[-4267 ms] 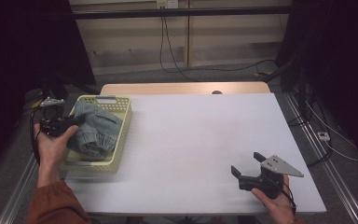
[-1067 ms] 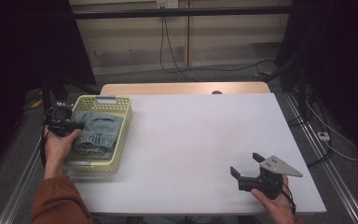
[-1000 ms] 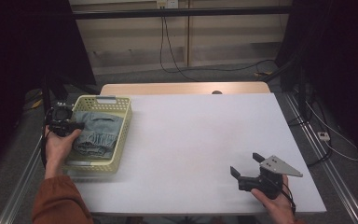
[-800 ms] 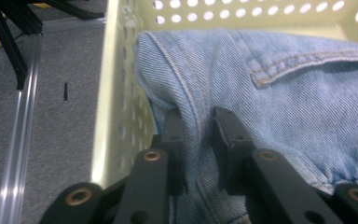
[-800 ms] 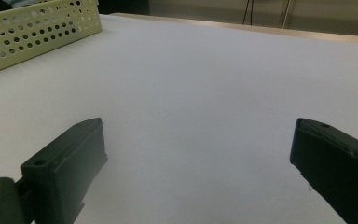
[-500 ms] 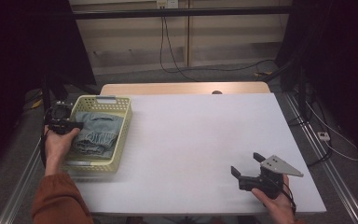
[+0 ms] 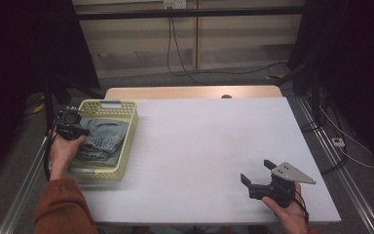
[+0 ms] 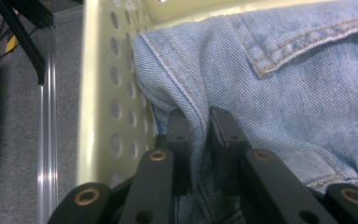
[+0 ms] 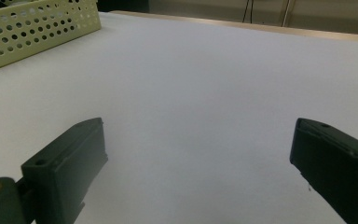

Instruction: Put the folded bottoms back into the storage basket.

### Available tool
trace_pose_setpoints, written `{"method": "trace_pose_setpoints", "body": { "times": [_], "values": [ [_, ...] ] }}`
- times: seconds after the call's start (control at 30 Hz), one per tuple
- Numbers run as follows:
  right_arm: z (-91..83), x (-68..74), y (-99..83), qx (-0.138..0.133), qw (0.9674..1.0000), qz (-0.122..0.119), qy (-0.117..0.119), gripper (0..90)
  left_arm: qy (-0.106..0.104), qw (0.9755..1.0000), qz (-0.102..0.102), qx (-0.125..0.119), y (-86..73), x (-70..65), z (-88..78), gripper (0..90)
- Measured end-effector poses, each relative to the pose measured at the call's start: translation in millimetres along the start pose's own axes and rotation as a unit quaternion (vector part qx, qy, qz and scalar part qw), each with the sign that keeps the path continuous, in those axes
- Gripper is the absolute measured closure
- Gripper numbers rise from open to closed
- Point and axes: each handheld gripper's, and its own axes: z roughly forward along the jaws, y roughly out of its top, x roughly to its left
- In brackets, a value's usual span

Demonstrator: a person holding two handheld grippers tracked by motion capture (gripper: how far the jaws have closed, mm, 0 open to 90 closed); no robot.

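Fingers (image 8: 179, 135) of left gripper (image 8: 199, 140) pinch denim fold (image 8: 200, 126) inside yellow basket (image 8: 98, 93); right gripper (image 9: 200, 172) fingers spread above bench (image 9: 205, 79).

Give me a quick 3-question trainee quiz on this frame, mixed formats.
1. True or false: the left gripper has a fold of the denim garment pinched between its jaws.
2. Where does the denim garment lie? A) on the bare white table B) in the yellow perforated basket C) on the floor
3. Fill in: the right gripper rests low over the white table with its jaws ____.

Key: 1 true. 2 B. 3 open, nothing between them.
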Motion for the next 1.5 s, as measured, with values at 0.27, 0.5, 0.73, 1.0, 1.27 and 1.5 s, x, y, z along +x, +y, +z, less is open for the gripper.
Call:
{"method": "trace_pose_setpoints", "body": {
  "times": [0.27,0.5,0.73,1.0,1.27,1.5],
  "values": [
    [1.1,-0.8,-0.3,0.001,1.0,0.006,0.001,3.4,0.0,1.0,-0.004,0.001,-0.3,-0.1,4.4,77.8],
    [0.7,-0.6,-0.2,0.001,1.0,0.005,0.0,3.4,-0.001,0.9999,0.011,-0.012,-0.8,-2.7,-1.9,68.8],
    [0.7,-0.1,-0.3,0.003,1.0,0.004,0.002,3.5,-0.01,0.9989,0.02,-0.042,-4.9,-2.6,-12.1,54.8],
    [-0.1,-0.3,-0.5,0.003,1.0,0.002,-0.001,3.5,-0.012,0.9968,0.009,-0.078,-1.5,-2.3,-27.6,32.9],
    [0.3,-0.3,-0.7,0.003,1.0,0.002,-0.003,3.6,-0.074,0.9867,-0.061,-0.132,-5.3,9.0,-37.9,14.9],
    [-1.2,-1.0,-0.9,0.0,1.0,0.004,0.001,3.5,-0.104,0.9808,-0.046,-0.158,-8.4,9.8,-41.4,4.5]
  ]
}}
